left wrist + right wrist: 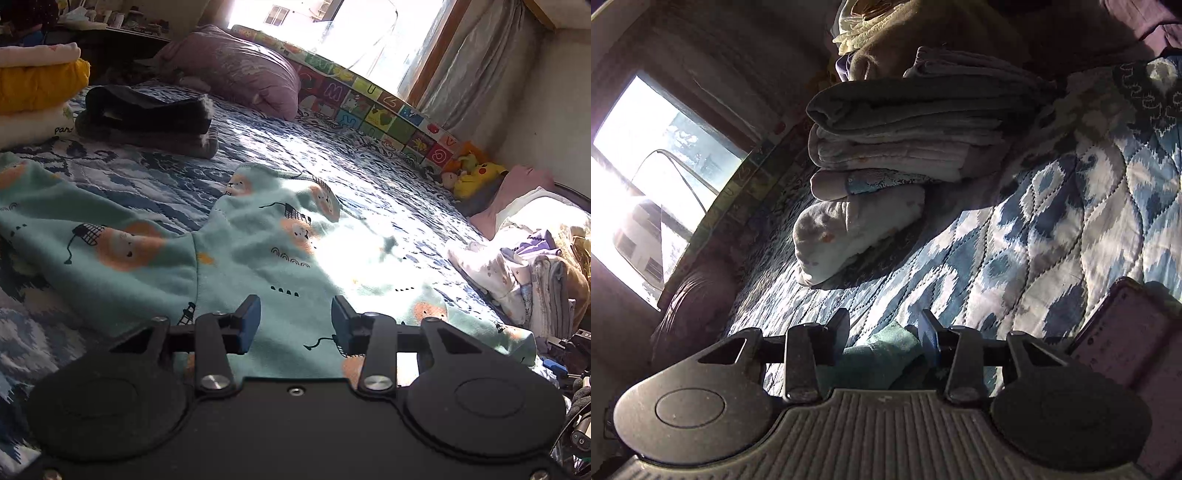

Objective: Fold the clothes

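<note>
Hovering low over the bed, the left gripper has its jaws spread wide with nothing between them, the blue pads just above the mint-green printed garment. That garment lies spread and rumpled on the blue-and-white quilt, one sleeve reaching toward the left edge of the view, sunlight washing out its right part. The right gripper also has its jaws apart; a fold of the same green fabric sits bunched between them, but whether the pads actually pinch it cannot be told. A pinkish flat object leans at that gripper's right side. Beyond it on the quilt rests a small pale bundle beneath a stack of folded linens. From the left wrist view, a dark folded garment sits farther up the bed, beside a yellow-and-white pile, with a purple pillow and a yellow plush toy near the window.
</note>
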### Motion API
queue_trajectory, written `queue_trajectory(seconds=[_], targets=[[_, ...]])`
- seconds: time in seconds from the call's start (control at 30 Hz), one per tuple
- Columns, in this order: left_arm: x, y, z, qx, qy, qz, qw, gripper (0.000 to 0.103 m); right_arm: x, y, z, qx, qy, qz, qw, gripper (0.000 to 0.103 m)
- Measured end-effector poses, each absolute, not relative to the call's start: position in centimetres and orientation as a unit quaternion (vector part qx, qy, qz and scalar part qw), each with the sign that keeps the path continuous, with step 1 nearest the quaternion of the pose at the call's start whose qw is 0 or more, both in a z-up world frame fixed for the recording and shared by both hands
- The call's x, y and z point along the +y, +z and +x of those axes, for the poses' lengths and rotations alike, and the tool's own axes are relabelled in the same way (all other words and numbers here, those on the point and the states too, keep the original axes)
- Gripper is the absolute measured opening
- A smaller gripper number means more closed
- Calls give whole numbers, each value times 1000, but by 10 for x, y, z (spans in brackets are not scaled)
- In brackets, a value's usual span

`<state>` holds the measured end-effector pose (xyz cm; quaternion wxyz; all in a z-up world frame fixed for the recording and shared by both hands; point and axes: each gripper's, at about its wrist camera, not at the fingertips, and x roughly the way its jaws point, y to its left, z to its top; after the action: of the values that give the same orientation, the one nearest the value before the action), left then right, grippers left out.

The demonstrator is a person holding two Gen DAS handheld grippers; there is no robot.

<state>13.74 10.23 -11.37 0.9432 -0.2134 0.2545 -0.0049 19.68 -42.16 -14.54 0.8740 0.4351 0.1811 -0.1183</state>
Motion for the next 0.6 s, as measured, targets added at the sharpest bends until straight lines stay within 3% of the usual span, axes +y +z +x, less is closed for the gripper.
queue_trajectory(seconds=[0.4, 0.43, 0.47, 0.5, 0.6], targets=[[103, -118, 141, 263, -6, -214, 941, 41, -418, -172, 241, 252, -92, 428, 863, 41], [103, -119, 141, 265, -5, -214, 940, 41, -416, -173, 244, 258, -87, 421, 865, 38], [103, -119, 142, 266, -5, -215, 940, 41, -414, -171, 245, 258, -78, 414, 870, 18], [103, -120, 143, 267, -4, -217, 939, 41, -412, -168, 246, 256, -69, 407, 874, 5], [105, -122, 145, 272, -5, -225, 935, 41, -406, -131, 231, 176, -60, 355, 916, 5]])
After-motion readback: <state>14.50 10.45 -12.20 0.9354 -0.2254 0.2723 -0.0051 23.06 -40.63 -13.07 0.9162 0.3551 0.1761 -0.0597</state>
